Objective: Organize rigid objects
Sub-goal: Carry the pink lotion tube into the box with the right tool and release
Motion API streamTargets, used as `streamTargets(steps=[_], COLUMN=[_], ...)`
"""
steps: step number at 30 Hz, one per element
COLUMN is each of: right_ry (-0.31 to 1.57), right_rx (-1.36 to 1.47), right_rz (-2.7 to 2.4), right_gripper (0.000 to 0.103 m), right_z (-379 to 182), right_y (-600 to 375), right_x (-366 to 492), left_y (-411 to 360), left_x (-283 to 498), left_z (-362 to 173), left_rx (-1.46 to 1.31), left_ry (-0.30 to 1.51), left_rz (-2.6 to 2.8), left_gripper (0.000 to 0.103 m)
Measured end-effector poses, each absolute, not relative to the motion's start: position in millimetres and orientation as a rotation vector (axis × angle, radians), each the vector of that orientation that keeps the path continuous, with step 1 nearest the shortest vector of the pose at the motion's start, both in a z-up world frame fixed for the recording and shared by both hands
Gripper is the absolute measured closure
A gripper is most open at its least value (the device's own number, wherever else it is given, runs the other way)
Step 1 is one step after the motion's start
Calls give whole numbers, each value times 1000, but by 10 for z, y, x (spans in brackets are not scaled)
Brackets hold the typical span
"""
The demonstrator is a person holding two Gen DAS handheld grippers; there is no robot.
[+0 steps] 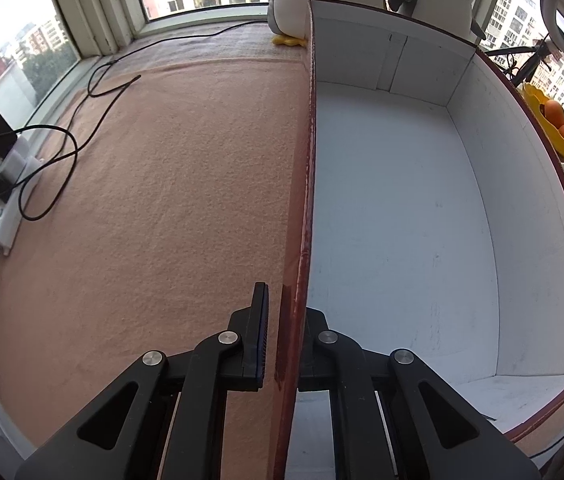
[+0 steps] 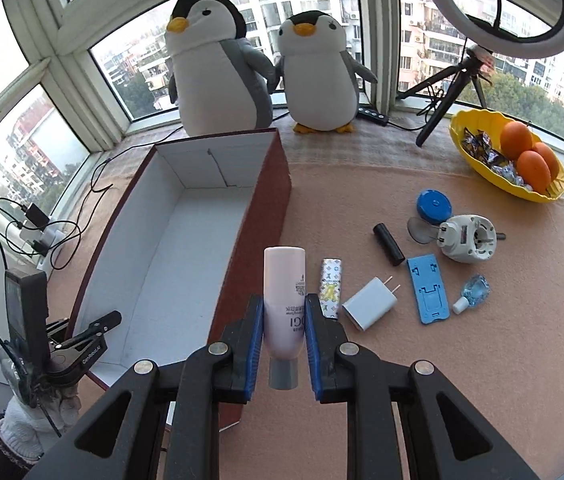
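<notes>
A long open box (image 1: 402,200), dark red outside and white inside, lies on the pink mat. My left gripper (image 1: 284,312) is shut on its left wall, one finger outside and one inside. From the right wrist view the same box (image 2: 186,240) holds nothing, and the left gripper (image 2: 94,328) clamps its near left corner, held by a gloved hand. My right gripper (image 2: 284,316) is shut on a pale pink tube (image 2: 285,300) with a grey cap, lifted over the mat beside the box's right wall. A patterned lighter (image 2: 331,286), white charger (image 2: 370,303) and blue phone stand (image 2: 428,290) lie to its right.
Also on the mat: a black cylinder (image 2: 389,244), a white round device (image 2: 468,238), a blue lid (image 2: 434,205) and a small blue bottle (image 2: 473,292). A yellow fruit bowl (image 2: 510,160), two plush penguins (image 2: 218,68), a tripod (image 2: 446,92) and a power strip with cables (image 1: 6,164) line the window sill.
</notes>
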State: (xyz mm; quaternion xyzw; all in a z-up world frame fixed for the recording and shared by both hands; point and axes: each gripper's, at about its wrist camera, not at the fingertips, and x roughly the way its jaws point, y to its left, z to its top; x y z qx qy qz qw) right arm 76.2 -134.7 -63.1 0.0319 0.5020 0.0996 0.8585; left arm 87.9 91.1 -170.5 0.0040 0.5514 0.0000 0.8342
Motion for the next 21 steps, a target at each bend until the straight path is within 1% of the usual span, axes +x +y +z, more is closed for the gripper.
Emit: streamTargets(steps=[11, 21], right_ry=[1088, 1119], right_rx=[-79, -117], right_rz=[368, 396], right_gripper=[85, 85], right_z=[-797, -964], right_y=[-623, -493], right_x=[787, 797], left_y=[881, 861], left_x=[848, 848], left_z=[-1692, -1687], left_rx=[15, 27], left_ry=[1158, 1155], left_rz=[16, 14], left_gripper=[95, 98])
